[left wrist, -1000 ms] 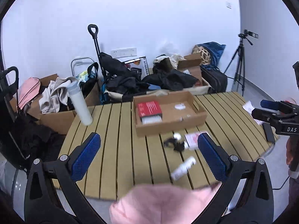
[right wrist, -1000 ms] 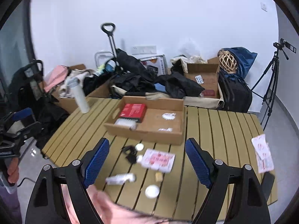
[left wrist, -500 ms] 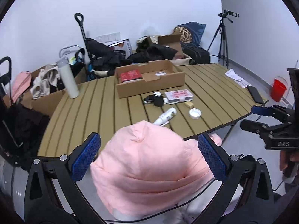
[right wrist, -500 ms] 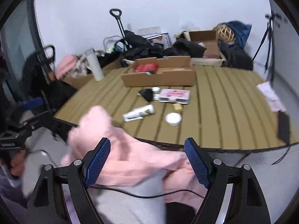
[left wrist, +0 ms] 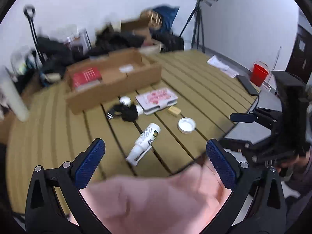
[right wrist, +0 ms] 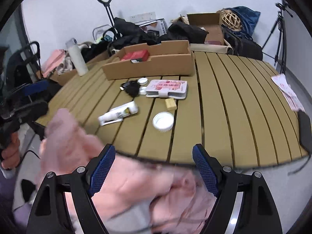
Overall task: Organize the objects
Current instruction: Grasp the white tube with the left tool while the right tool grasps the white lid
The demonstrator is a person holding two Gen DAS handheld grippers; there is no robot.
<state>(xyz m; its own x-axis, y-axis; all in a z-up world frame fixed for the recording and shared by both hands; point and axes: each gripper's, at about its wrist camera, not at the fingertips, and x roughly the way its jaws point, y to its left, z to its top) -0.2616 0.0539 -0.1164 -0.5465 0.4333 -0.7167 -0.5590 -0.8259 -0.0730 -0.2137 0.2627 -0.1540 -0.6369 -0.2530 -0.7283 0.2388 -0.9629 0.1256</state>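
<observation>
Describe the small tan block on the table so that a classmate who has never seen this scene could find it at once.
Start at the long cardboard box on the slatted table. In front of it lies a pink-patterned case; the tan block lies just past the case's near edge. It is the only tan, box-shaped piece; the white lid nearby is round.

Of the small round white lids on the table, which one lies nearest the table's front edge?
The larger white lid, alone by the tan block; the other two lids sit farther back beside the black bundle.

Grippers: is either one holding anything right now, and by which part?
Nothing is held. The left gripper and right gripper are both open, empty.
</observation>
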